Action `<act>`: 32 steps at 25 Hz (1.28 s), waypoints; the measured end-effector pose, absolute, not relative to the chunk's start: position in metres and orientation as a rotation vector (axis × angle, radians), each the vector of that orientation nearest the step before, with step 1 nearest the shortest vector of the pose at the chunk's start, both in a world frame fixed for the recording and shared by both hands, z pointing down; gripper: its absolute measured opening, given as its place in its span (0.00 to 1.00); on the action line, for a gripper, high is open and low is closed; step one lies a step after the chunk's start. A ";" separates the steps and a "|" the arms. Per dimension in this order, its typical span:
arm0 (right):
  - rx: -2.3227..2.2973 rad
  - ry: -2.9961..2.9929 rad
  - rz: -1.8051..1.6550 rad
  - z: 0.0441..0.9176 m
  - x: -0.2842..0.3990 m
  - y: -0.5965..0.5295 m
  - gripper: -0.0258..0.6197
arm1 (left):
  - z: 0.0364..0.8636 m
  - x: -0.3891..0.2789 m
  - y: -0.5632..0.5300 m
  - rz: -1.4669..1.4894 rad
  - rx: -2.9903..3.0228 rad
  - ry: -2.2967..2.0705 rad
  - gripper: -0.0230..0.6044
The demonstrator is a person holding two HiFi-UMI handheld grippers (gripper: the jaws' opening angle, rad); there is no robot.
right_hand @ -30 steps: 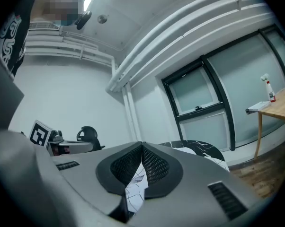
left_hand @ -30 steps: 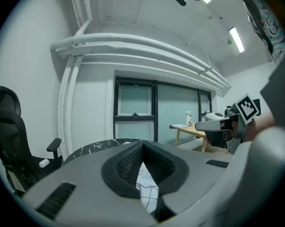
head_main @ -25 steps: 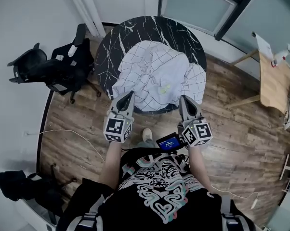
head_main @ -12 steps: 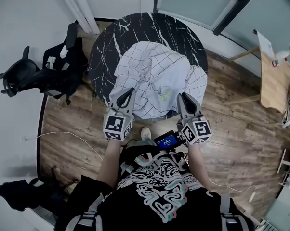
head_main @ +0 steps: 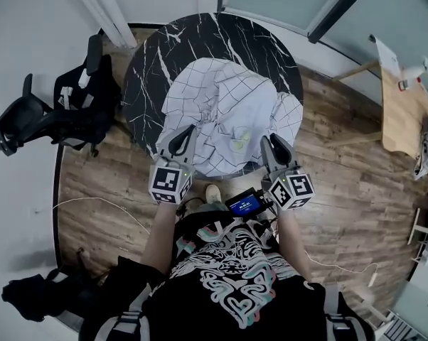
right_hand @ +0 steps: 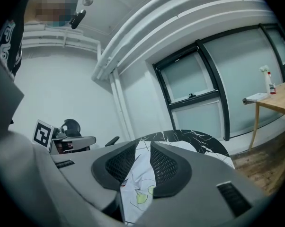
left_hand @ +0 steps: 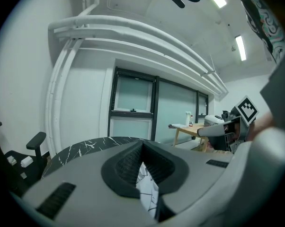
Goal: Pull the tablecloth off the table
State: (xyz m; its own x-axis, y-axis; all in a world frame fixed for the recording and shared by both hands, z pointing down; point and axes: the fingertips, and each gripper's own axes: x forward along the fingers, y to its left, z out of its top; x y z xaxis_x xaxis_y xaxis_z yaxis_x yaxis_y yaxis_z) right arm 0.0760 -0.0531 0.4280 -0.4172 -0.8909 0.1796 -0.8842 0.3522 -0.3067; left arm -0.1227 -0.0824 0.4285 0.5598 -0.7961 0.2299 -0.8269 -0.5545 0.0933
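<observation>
Black marble tabletop (head_main: 274, 45), tablecloth (head_main: 221, 105) bunched at near edge: soft, light, best taken at the hem. Left gripper (head_main: 183, 135) pinches it tight. On the right gripper (head_main: 272, 142) the jaws have just been opening, cloth loose between.

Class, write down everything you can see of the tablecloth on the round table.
The tablecloth is thin white fabric with a dark grid and a small yellow-green mark. It lies crumpled on the near half of the black marbled table, its near edge over the rim. The left hand-held gripper is shut on it; the right hand-held gripper has just been opening its jaws, with cloth lying between them.
</observation>
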 end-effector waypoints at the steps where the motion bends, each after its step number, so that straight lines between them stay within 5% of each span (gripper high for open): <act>1: -1.691 2.565 -0.570 0.429 0.077 -0.052 0.17 | 0.430 -0.123 -0.082 0.242 2.598 -1.369 0.07; 32: -1.775 2.516 -0.705 0.479 0.115 -0.066 0.22 | 0.483 -0.101 -0.099 0.428 2.577 -1.340 0.07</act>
State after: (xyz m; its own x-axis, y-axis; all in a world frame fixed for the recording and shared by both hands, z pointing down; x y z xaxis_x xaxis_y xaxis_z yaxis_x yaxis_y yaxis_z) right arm 0.1154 -0.0664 0.4793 -0.3685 -0.8913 0.2642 -0.8987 0.2690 -0.3463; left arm -0.1013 -0.0993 0.4834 0.5458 -0.7628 0.3467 -0.8225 -0.5668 0.0479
